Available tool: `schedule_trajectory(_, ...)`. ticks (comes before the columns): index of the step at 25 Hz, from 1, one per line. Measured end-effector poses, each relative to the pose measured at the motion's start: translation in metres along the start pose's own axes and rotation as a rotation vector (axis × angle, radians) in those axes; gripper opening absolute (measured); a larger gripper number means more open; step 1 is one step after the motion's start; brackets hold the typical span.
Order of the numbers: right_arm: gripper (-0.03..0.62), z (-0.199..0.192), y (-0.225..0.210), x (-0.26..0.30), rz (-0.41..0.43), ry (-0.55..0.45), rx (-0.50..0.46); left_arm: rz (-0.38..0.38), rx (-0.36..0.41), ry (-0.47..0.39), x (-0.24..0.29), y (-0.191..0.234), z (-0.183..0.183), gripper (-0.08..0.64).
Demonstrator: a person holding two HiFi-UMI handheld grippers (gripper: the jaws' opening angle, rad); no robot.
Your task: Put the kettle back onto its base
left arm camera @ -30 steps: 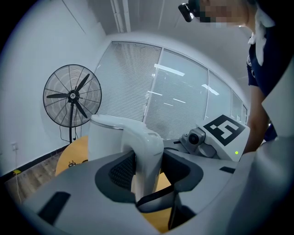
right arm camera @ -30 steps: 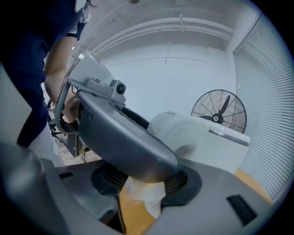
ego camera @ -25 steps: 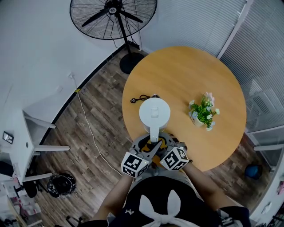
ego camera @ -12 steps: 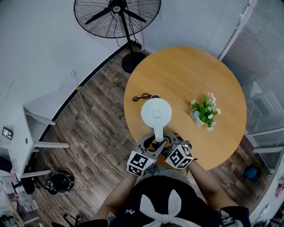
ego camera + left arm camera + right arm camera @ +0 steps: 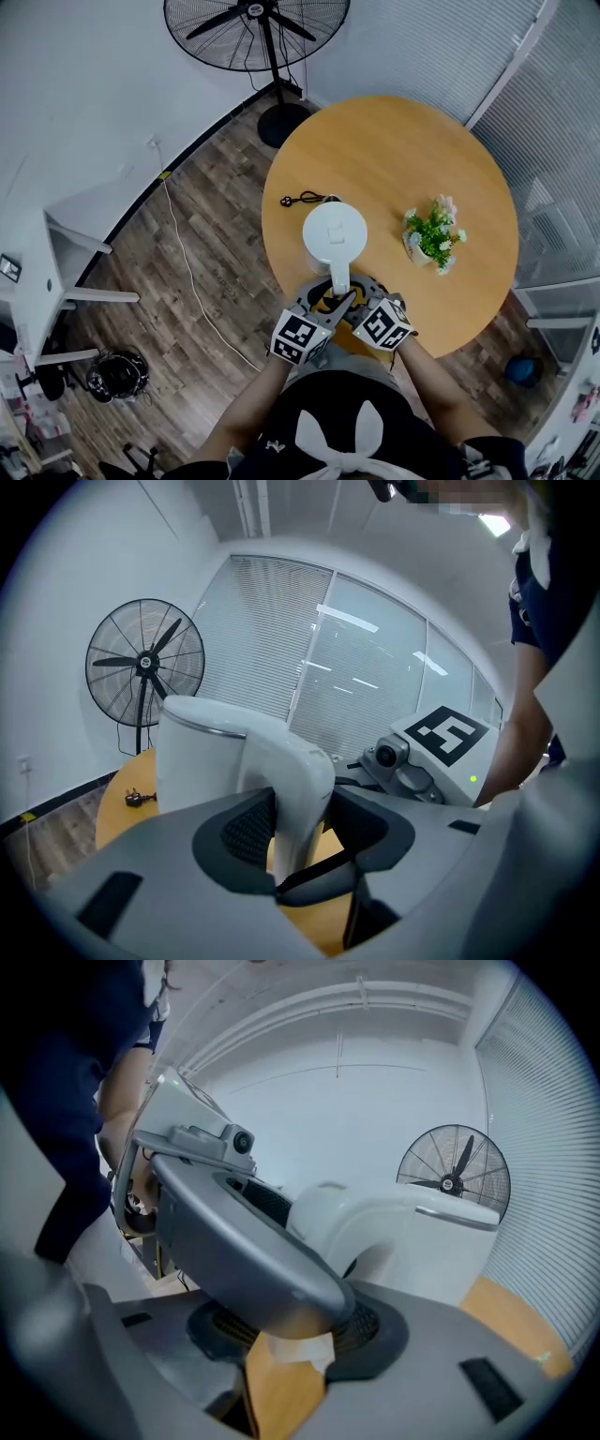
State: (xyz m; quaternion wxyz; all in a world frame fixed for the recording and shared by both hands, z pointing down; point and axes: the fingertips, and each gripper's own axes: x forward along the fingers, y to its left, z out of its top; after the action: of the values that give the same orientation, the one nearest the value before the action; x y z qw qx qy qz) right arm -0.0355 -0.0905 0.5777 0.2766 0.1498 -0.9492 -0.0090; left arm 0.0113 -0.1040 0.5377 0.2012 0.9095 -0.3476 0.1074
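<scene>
White kettle point(image 5: 334, 234), lid closed, on wooden table point(image 5: 394, 150); pot point(image 5: 419, 256) holds flowers point(image 5: 431, 230). Left gripper point(image 5: 305, 832) clamps handle point(image 5: 291, 771); right gripper point(image 5: 295, 1326) jaws apart, just closing, straddling left jaw.

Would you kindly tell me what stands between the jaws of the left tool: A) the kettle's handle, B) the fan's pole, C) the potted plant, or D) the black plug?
A: in the left gripper view, the white kettle's handle rises right between the two jaws of the left tool.
</scene>
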Motion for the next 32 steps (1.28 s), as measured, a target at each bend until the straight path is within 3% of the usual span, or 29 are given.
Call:
schedule_trajectory(6, 0.175, -0.005, 0.001, -0.001, 0.002, -0.044, 0.067, -0.068, -0.028, -0.044, 0.003, -0.002, -0.005, 0.202)
schedule_trajectory(13, 0.17, -0.013, 0.004, -0.001, -0.028, -0.064, 0.103, -0.092, -0.017, -0.057, 0.003, -0.005, -0.011, 0.205)
schedule_trajectory(22, 0.175, -0.015, 0.004, 0.0, -0.085, -0.018, 0.107, -0.098, 0.018, -0.002, 0.004, -0.005, -0.016, 0.204)
schedule_trajectory(27, 0.233, -0.022, 0.013, -0.005, -0.098, -0.004, 0.161, -0.079, 0.025, -0.014, -0.007, -0.001, -0.012, 0.212)
schedule_trajectory(32, 0.238, -0.019, 0.011, -0.019, -0.142, -0.034, 0.239, -0.064, 0.039, -0.019, -0.019, 0.0, -0.012, 0.212)
